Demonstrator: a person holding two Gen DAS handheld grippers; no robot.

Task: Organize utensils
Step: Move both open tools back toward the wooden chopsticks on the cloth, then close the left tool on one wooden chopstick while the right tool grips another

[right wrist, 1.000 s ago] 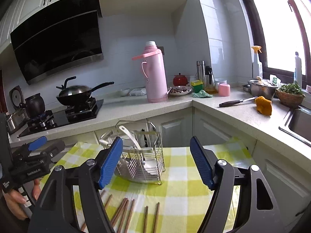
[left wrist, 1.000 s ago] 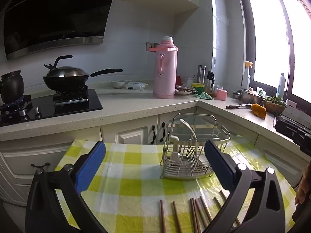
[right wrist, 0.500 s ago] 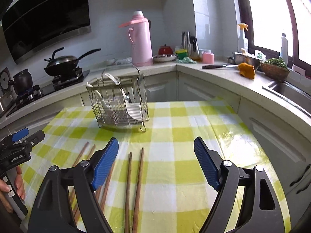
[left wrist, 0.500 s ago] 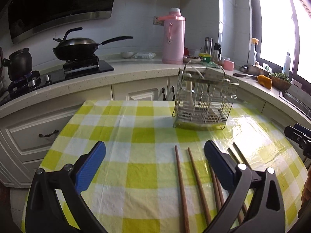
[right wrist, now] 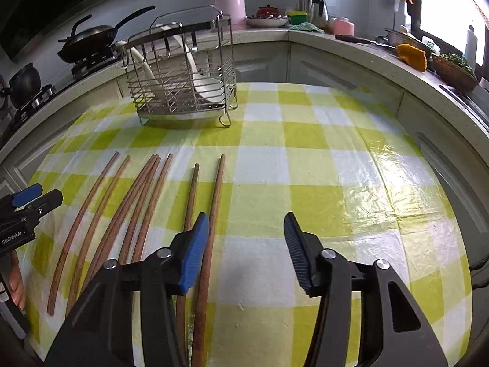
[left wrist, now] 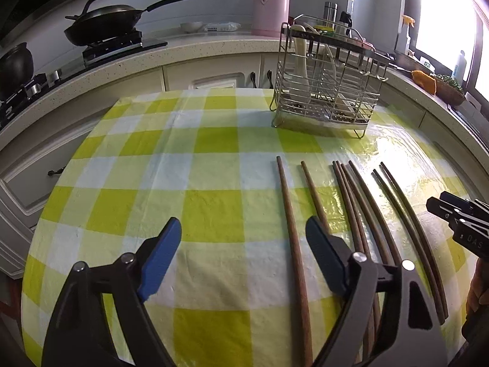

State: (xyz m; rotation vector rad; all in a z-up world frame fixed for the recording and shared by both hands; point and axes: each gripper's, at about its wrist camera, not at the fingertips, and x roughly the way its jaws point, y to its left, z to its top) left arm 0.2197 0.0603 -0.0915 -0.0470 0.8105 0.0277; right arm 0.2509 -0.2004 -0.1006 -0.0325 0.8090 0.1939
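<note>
Several brown wooden chopsticks [left wrist: 290, 220] lie side by side on the green-checked tablecloth [left wrist: 183, 165]; they also show in the right wrist view [right wrist: 143, 202]. A wire utensil rack [left wrist: 327, 85] with white spoons stands at the table's far side, also in the right wrist view [right wrist: 180, 73]. My left gripper [left wrist: 241, 253] is open and empty, low over the cloth, its right finger over the leftmost chopsticks. My right gripper [right wrist: 247, 247] is open and empty, its left finger over the two rightmost chopsticks [right wrist: 214, 202].
A kitchen counter [left wrist: 189, 46] curves behind the table with a wok [left wrist: 107, 24], a pink thermos [left wrist: 270, 0], bottles and a basket [right wrist: 455, 70]. Cabinet doors [left wrist: 214, 79] sit below it. The other gripper shows at each view's edge [left wrist: 458, 217].
Both grippers have dropped and tilted down toward the table. The chopsticks now lie close under the fingers and the rack looks nearer. Both stay open.
</note>
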